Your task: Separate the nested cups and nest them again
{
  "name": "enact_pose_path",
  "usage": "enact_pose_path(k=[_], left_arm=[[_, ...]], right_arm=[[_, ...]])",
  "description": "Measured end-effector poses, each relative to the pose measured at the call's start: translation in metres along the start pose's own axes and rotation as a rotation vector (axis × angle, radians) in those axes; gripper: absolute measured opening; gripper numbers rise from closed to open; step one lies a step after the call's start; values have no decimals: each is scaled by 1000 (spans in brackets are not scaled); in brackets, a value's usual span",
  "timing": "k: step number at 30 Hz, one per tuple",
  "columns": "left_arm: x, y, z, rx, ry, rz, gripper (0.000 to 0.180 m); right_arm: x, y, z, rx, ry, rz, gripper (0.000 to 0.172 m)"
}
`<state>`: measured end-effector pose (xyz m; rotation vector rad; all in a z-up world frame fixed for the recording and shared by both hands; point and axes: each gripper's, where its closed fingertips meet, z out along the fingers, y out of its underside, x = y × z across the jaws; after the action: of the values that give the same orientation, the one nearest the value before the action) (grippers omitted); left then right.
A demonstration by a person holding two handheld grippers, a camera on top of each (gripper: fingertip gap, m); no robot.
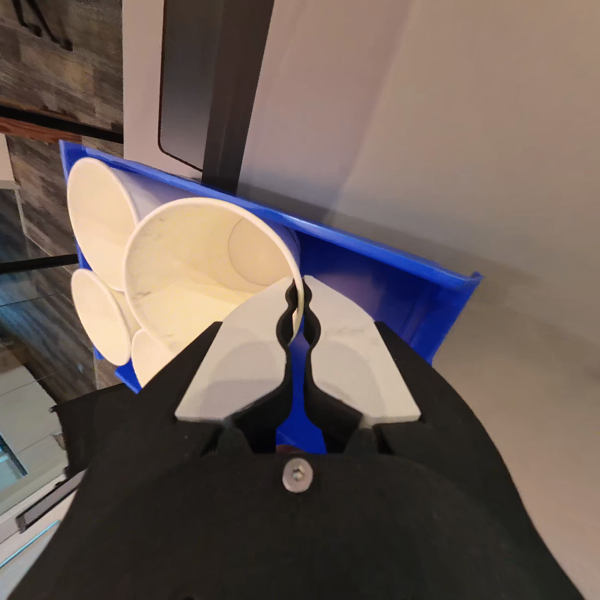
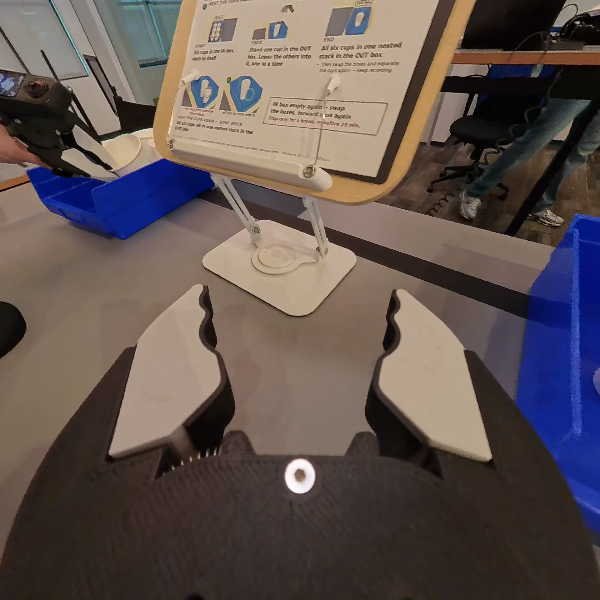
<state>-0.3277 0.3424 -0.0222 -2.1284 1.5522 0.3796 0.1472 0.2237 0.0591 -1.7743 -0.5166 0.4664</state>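
Note:
In the left wrist view, my left gripper (image 1: 298, 302) is shut on the rim and wall of a white paper cup (image 1: 194, 259), one finger inside and one outside. The cup tilts over a blue bin (image 1: 406, 276) that holds several more white cups (image 1: 97, 220). The right wrist view shows the same gripper (image 2: 107, 168) far left, gripping that cup (image 2: 126, 152) above the blue bin (image 2: 130, 207). My right gripper (image 2: 298, 318) is open and empty above the grey table (image 2: 97, 292).
A tilted board with an instruction sheet (image 2: 292, 81) on a white stand (image 2: 282, 266) sits mid-table. A second blue bin (image 2: 565, 357) stands at the right edge. A person's legs (image 2: 519, 162) and an office chair (image 2: 470, 146) are beyond the table.

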Motion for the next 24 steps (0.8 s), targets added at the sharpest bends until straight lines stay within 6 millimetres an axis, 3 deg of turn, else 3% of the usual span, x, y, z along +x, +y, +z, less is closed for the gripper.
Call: enact_pose_path(k=[1, 5, 8, 12, 15, 19, 24], left_arm=[[1, 1, -5, 4, -14, 16, 1], [5, -2, -34, 38, -22, 41, 1], [13, -5, -75, 27, -29, 113, 1], [39, -41, -135, 140, 21, 192, 1], [57, -68, -167, 193, 49, 261, 0], [96, -106, -195, 315, 159, 376, 0], [137, -138, -216, 427, 294, 501, 0]], right_arm=[[-5, -3, 3, 6, -10, -3, 103], [-32, -17, 20, 9, -87, -40, 102], [-66, -29, 37, 13, -212, -51, 101], [-122, -48, 60, 14, -417, -85, 100], [-163, -63, 76, 30, -546, -141, 101], [-207, -78, 92, 42, -705, -175, 105], [-251, -76, 93, -6, -885, -322, 111]])
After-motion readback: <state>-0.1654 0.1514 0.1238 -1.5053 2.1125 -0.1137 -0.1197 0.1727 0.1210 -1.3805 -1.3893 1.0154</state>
